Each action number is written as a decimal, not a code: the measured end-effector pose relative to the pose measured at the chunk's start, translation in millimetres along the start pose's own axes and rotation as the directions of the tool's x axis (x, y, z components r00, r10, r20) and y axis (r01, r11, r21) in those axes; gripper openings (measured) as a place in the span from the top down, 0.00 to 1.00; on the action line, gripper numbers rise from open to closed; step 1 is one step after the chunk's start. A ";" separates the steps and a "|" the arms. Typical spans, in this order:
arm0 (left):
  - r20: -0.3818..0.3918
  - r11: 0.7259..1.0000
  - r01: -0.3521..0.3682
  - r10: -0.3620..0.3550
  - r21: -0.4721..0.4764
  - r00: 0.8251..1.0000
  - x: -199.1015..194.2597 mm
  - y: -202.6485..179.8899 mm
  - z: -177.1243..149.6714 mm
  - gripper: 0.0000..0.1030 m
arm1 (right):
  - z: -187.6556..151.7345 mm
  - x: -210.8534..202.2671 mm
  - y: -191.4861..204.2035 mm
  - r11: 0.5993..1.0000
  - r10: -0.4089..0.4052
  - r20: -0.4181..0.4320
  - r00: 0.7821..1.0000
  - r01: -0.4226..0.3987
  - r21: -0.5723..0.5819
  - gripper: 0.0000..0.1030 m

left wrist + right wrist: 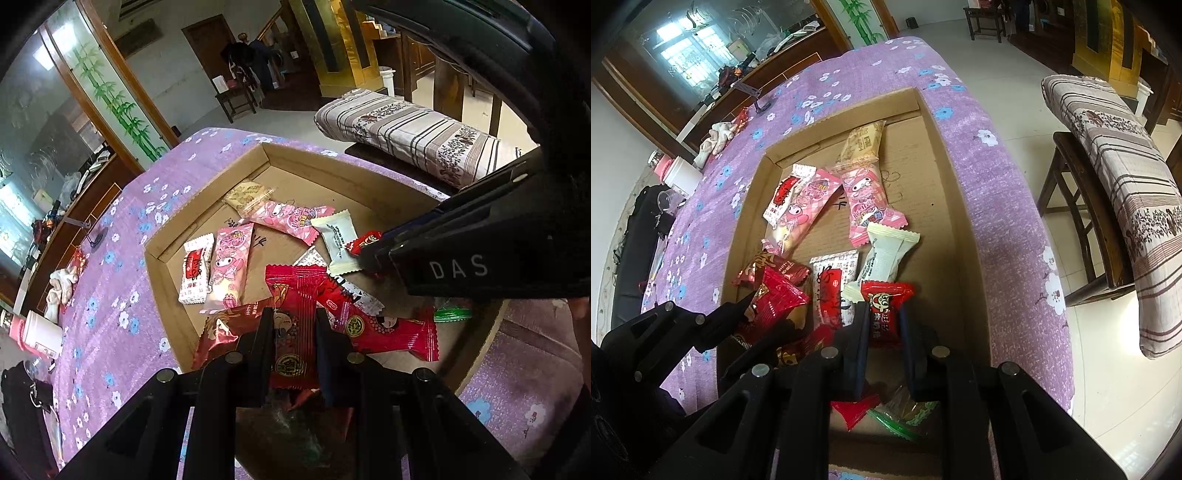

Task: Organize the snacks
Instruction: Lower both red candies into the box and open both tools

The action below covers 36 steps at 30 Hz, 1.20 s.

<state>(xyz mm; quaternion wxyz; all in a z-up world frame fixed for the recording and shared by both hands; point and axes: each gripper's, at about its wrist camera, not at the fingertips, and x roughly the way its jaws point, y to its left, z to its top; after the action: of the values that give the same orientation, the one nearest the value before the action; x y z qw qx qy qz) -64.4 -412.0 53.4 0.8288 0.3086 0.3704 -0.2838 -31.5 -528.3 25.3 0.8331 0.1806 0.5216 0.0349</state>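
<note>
Two tools are clamping light, crinkly packets over the box [938,155]: left tool [294,325] on a red packet [291,295], right tool [884,317] on a small red candy [886,299] at its 12 o'clock; pinching the slippery wrappers mid-body is looking safest.

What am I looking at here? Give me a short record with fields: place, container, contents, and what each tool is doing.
place: table with a purple flowered cloth
container: shallow cardboard tray
contents: loose wrapped snacks, red, pink, white and beige
left tool: shut on a large red packet
right tool: shut on a small red candy
nearby: white bottle on the cloth, striped cushion on a chair
</note>
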 end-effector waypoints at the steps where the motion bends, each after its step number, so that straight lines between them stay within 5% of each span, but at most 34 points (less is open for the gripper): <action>1: 0.002 1.000 0.000 0.000 0.001 1.000 -0.2 -0.1 0.3 0.80 | -0.4 -0.4 0.1 1.000 0.000 0.000 1.000 0.000 0.000 0.84; 21: 0.033 1.000 -0.020 0.021 -0.006 0.999 -13.7 0.7 -0.6 0.79 | -7.7 -19.8 -0.7 1.000 -0.014 0.029 0.999 0.014 0.020 0.84; 29: 0.063 1.000 -0.022 0.023 -0.014 0.998 -24.1 1.8 -2.5 0.54 | -14.0 -31.6 -0.2 0.999 -0.025 0.047 0.999 0.023 0.039 0.82; 32: 0.073 0.999 -0.027 0.028 -0.021 0.997 -28.5 3.5 -3.8 0.39 | -16.6 -38.1 0.4 0.998 -0.034 0.064 0.997 0.031 0.049 0.72; 36: 0.092 0.999 -0.034 0.037 -0.034 0.995 -36.8 7.6 -6.5 0.34 | -19.1 -47.5 0.4 0.997 -0.052 0.087 0.995 0.046 0.066 0.66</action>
<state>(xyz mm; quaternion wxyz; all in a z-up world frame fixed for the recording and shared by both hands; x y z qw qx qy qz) -82.7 -393.5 81.2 0.8548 0.2884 0.3307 -0.2770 -69.8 -534.5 58.7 0.8499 0.1955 0.4892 -0.0104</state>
